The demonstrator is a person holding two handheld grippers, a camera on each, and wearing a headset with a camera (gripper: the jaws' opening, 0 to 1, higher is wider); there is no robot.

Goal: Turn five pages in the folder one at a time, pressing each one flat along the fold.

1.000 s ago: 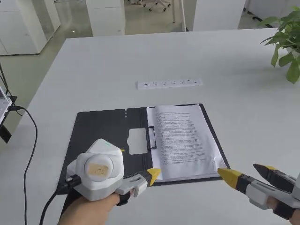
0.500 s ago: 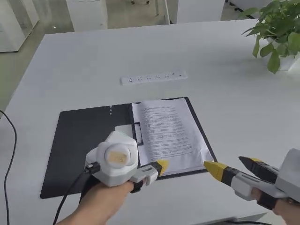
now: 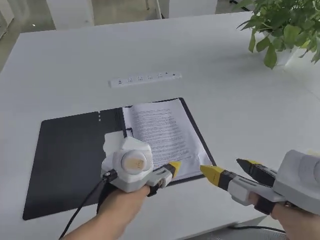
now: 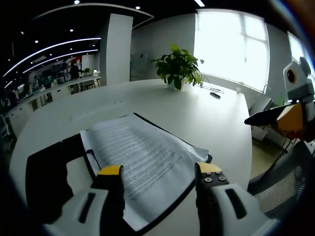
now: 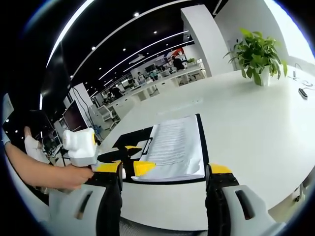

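Far left: open black plastic folder [image 3: 65, 155] lying flat on the white tabletop [image 3: 240, 90], bare inside cover on that side. No page lies turned onto it yet.

Next over: left gripper [image 4: 160, 171], white body with yellow tips. Jaws spread wide and holding nothing, poised at the near edge of the folder. Looks placed there to steady the folder or to press along the fold once a sheet comes across.

Centre: stack of white printed pages [image 3: 160, 130] clipped to the folder's right half, lying flat, near corner slightly lifted in the left gripper view. Beyond it, a long white power strip [image 3: 145, 79], well apart from the work.

Right of the folder: right gripper [image 3: 225, 167], jaws parted and gripping nothing, tips aimed at the stack's near right corner from just off the folder. Probably lined up to catch the top sheet there, where the loose edge is easiest to lift.

Far right: green leafy potted plant [image 3: 280, 25], out of the way.
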